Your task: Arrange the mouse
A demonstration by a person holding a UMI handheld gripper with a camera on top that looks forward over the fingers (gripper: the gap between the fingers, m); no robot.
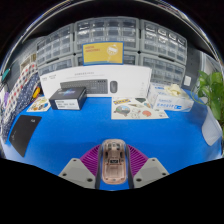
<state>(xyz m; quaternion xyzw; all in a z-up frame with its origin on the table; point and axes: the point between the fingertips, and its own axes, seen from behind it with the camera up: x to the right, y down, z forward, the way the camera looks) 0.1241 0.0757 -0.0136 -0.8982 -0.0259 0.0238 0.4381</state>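
A translucent pinkish mouse (113,160) with visible circuitry sits between my gripper's (113,163) two fingers, whose purple pads (91,157) press against both of its sides. It is held above the blue table surface (100,130). Beyond the fingers, at the back of the table, a white box printed with a keyboard and mouse (103,83) stands upright.
A black box (68,97) and a small colourful box (39,104) lie at the back left. A dark flat pad (24,133) lies on the left. A white-blue box (168,96) and leaflets (135,108) sit to the right. Drawer cabinets (110,40) line the wall; a green plant (212,92) is far right.
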